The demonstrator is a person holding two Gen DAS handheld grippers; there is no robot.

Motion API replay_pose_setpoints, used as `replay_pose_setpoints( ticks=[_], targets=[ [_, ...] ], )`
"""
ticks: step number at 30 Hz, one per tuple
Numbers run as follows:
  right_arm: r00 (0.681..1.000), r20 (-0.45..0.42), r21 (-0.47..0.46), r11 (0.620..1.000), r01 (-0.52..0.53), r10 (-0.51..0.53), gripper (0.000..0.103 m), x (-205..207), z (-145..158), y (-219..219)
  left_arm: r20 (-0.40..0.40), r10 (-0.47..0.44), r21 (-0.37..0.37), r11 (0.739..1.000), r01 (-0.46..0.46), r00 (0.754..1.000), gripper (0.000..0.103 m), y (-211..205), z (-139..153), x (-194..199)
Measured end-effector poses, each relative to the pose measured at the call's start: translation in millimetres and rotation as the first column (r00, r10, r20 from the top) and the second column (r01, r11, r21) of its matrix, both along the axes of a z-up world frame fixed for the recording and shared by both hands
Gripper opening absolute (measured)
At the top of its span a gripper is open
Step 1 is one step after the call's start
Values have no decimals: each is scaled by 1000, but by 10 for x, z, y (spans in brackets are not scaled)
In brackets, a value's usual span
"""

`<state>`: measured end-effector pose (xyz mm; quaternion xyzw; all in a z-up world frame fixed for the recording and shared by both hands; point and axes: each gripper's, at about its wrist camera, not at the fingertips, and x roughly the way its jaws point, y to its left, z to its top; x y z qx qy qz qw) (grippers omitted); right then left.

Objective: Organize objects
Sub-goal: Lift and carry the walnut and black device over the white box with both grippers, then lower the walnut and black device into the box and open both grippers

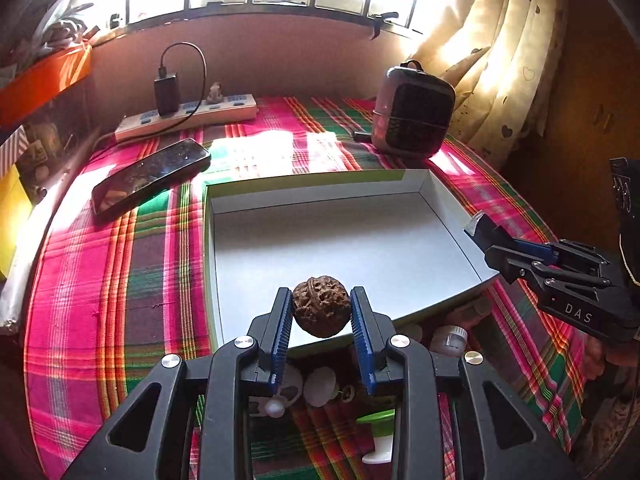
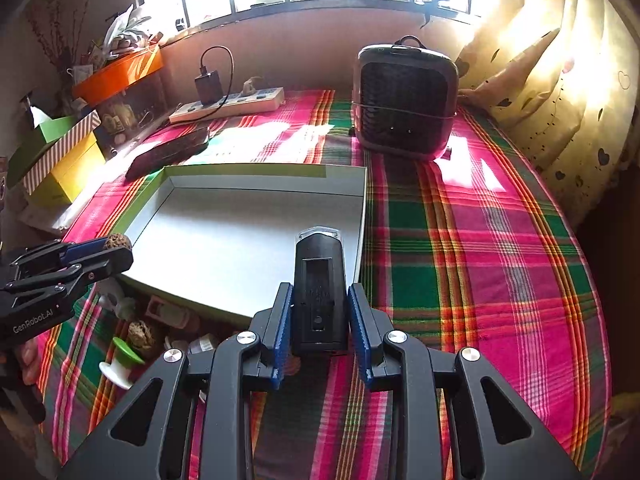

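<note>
Left gripper [image 1: 320,312] was clamped on a brown wrinkled walnut [image 1: 321,306], pinched between both blue pads [image 1: 282,320], held above the near edge of the white box lid [image 1: 340,240]. The walnut hung over the near rim, not touching the floor of the lid. From the right wrist view the same walnut [image 2: 117,241] showed at the tip of the left gripper [image 2: 108,248], at the lid's near left corner.

Right gripper [image 2: 320,316] was closed on a black rectangular device with a clear tip [image 2: 319,292], possibly a small flashlight, pointing forward over the near right part of the lid [image 2: 240,240]. In the left wrist view the right gripper [image 1: 492,240] came in from the right, device tip [image 1: 478,226] over the lid's right wall.

The lid sat on a pink-green plaid cloth [image 2: 460,260], inside bare. Loose small items lay on the cloth just in front of the lid: a second walnut [image 2: 140,334], a green-and-white plastic piece [image 2: 120,360], a small white bottle [image 1: 450,340], white rounded bits [image 1: 320,386]; exact kinds hard to tell.

Behind the lid: a black phone [image 1: 148,176] at back left, a white power strip [image 1: 188,114] with a black charger [image 1: 167,94] plugged in, a small heater [image 2: 404,100] at back right. Stacked boxes [image 2: 60,152] at the far left, curtain [image 2: 560,60] on the right.
</note>
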<state>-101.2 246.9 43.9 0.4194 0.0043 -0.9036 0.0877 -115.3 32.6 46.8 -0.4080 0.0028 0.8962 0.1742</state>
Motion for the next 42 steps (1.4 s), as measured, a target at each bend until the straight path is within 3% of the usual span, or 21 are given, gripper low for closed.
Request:
replay_pose_setpoints(
  ticks=[21,42],
  targets=[
    [999,36,-13,1000,15,-15,29,-626,-86,-93,60,21,-34,999,-19,998,27,36,-163,-665],
    [998,66,-2,1000,19,-18,29,-847,-236,-181,63,41,-66,997,-37,997,27,74,-272,-916]
  ],
)
